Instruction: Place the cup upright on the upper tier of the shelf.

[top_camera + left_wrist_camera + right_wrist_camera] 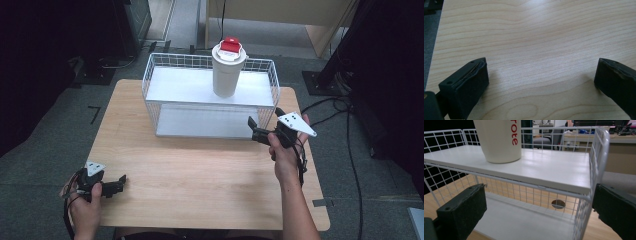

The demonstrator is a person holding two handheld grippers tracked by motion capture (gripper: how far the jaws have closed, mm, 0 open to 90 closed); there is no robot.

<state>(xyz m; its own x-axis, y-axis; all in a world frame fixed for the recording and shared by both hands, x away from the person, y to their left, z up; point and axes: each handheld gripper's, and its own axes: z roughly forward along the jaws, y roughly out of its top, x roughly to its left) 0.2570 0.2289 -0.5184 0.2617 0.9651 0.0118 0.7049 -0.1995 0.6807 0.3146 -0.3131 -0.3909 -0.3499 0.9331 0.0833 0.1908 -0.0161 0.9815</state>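
holding my right gripper (261, 131) released at the wire rack (150, 80), centre-right of frame; a careless push could tip the cup (227, 70) above. my left gripper (107, 186) rests released, lower left.

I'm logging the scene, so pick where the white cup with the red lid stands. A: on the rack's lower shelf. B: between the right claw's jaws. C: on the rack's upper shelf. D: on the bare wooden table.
C: the cup stands upright on the upper shelf of the wire rack, while the right claw sits open at the rack's front corner, holding nothing.
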